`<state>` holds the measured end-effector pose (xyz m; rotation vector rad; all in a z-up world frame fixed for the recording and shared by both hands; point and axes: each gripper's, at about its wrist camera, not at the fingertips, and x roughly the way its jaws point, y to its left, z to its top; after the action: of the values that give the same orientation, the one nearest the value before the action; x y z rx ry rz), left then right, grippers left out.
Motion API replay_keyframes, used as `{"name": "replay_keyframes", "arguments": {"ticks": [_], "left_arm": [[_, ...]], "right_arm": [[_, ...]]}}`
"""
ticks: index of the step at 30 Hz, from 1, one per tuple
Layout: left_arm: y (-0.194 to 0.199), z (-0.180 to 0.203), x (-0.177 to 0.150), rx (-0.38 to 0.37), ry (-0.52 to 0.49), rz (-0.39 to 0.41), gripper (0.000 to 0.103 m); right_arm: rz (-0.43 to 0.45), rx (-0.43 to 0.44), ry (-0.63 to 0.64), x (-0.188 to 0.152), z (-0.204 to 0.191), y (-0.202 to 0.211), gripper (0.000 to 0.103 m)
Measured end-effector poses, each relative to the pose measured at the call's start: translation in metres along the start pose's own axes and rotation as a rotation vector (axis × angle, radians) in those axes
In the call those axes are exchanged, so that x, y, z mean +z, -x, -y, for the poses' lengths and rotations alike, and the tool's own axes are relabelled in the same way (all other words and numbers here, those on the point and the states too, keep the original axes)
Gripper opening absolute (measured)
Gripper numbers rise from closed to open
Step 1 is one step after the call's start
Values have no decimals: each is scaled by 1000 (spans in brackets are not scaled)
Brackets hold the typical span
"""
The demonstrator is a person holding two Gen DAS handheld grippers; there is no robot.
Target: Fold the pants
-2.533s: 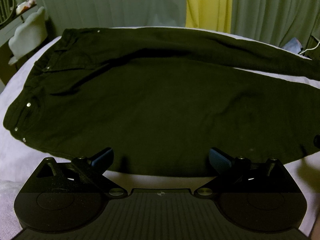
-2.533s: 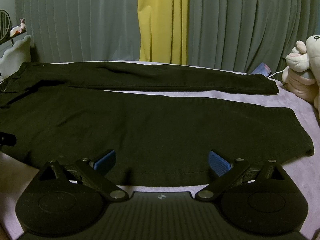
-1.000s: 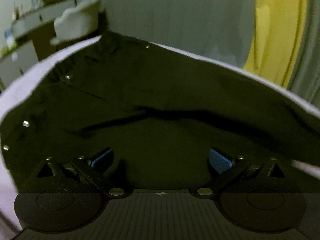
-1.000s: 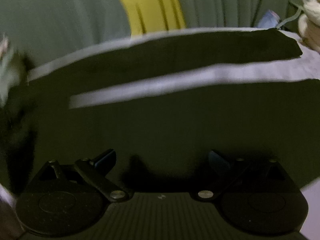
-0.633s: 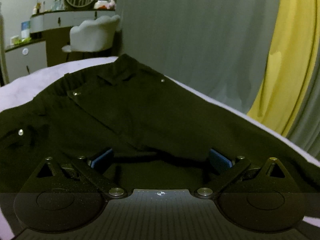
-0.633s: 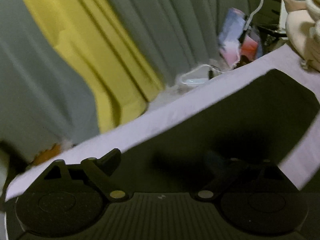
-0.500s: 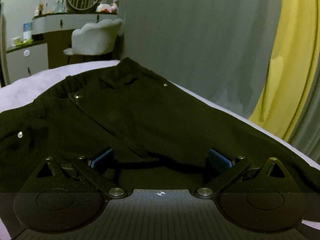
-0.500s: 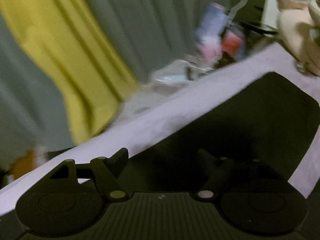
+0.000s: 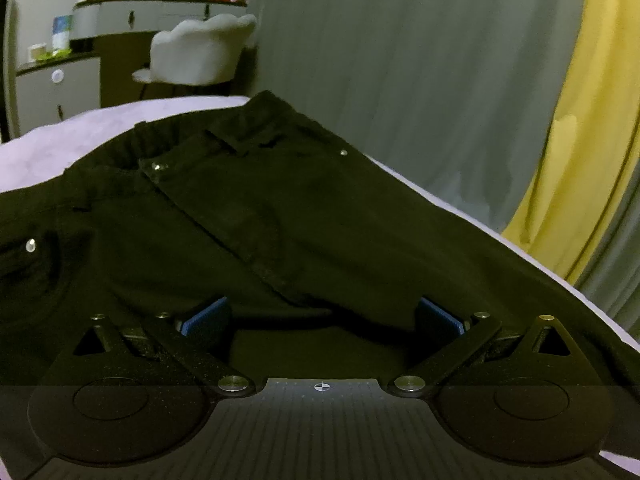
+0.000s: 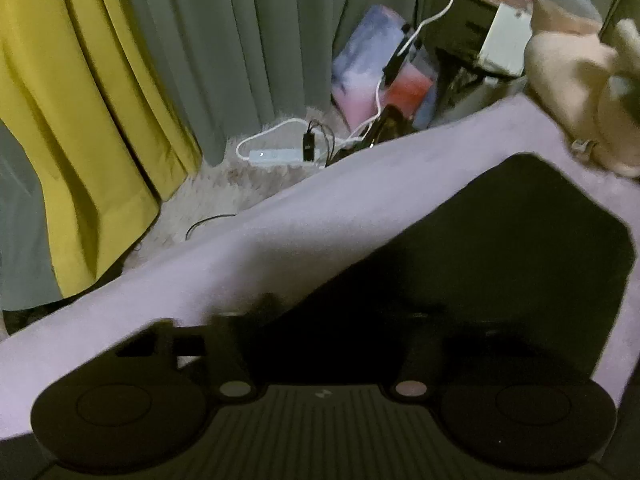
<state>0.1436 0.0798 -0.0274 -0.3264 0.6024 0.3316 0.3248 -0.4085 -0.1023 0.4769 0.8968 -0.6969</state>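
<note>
Black pants lie flat on a lilac bed cover, waistband and button at the upper left. My left gripper hovers low over the crotch fold. It is open, its blue pads wide apart and nothing pinched between them. In the right wrist view the far leg's hem end runs toward the bed's far edge. My right gripper sits at that leg's outer edge with its jaws closing. The dark, blurred fingers still stand apart, and the cloth edge lies between them.
A white chair and a dressing table stand beyond the waistband. Grey and yellow curtains hang behind the bed. On the floor lie a power strip and cables. A plush toy sits at the bed's right end.
The right gripper swung across to the far leg's hem end and its jaws narrowed from wide open. The left gripper edged toward the crotch fold and rolled slightly, staying open.
</note>
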Motion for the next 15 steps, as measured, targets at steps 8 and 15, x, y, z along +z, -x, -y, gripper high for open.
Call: {"name": "replay_keyframes", "arguments": {"ticks": [8,15], "left_arm": [[4,-5,4,-8,32,-4,103],[8,-7,4,-36,64,-37,103]], "right_arm": [[172,237,-15,-35,53,80,0],[118,251,9,-82,95,100,6]]}}
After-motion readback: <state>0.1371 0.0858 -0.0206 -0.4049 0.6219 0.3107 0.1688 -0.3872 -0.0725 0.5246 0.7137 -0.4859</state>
